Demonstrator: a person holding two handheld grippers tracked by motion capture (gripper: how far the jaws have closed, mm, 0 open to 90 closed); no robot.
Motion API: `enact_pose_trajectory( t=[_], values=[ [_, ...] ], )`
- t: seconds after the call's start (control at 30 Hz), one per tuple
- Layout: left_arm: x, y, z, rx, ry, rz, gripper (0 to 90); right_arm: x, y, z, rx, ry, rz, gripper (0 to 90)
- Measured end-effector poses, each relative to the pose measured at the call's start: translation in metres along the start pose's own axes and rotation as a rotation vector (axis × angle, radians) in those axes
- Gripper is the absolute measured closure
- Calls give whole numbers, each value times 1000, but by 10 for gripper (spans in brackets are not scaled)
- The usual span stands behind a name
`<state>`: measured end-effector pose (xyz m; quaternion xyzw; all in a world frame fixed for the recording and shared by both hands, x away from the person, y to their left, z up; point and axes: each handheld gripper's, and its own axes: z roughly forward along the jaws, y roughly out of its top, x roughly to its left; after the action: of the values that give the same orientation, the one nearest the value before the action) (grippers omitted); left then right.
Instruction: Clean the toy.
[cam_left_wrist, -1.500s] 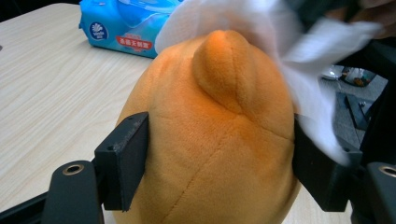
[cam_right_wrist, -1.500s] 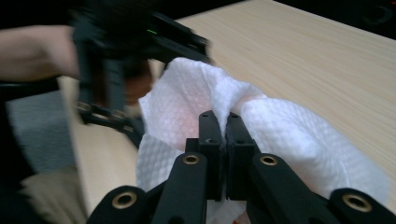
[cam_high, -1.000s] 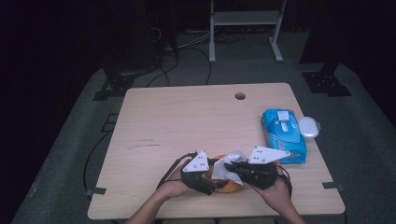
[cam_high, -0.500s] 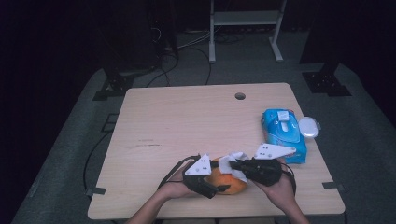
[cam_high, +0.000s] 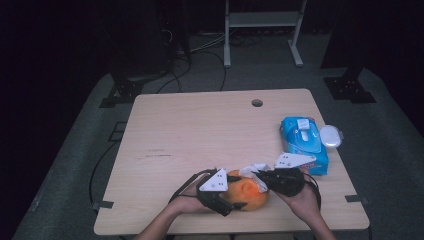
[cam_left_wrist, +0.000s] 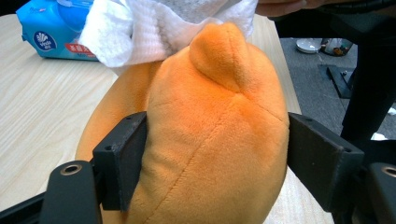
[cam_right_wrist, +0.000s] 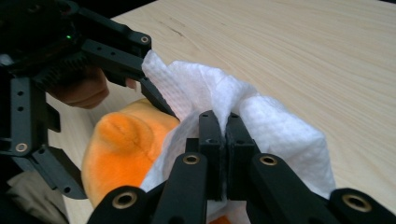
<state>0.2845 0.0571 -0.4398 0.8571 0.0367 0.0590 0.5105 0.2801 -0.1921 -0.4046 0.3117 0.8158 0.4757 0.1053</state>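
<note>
Two handheld grippers are seen at the near edge of the pale wooden table (cam_high: 200, 130). An orange plush toy of soft fabric (cam_left_wrist: 210, 140) is clamped between the pads of the left gripper (cam_high: 235, 200), whose black jaws press into its sides; the toy is kept just above the tabletop near the front edge. A crumpled white paper towel (cam_right_wrist: 261, 116) is pinched by the right gripper (cam_right_wrist: 223, 140), its jaws pressed together on a fold. The towel is laid against the top of the toy. A blue wet-wipe packet (cam_high: 302, 142) is lying well apart, toward the table's right edge.
</note>
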Motion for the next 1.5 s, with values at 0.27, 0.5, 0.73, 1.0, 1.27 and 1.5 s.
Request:
enact_pose_trajectory(
  t=[0.27,0.5,0.73,1.0,1.27,1.5],
  values=[
    [2,-2,-2,-9,7,-8,238,-4,-1,-3,12,-41,-6,867],
    [8,-4,-5,-25,28,-38,242,-7,-3,-8,-9,-37,19,868],
    [18,-7,-13,-31,50,-89,246,11,6,-9,-55,52,-29,864],
    [25,-9,-16,-46,73,-147,245,-10,-4,-13,-44,10,51,866],
    [27,-10,-19,-40,89,-165,237,19,7,-5,-55,113,-40,862],
    [35,-13,-22,-61,99,-222,237,-11,-9,-6,-10,30,33,864]
  ],
)
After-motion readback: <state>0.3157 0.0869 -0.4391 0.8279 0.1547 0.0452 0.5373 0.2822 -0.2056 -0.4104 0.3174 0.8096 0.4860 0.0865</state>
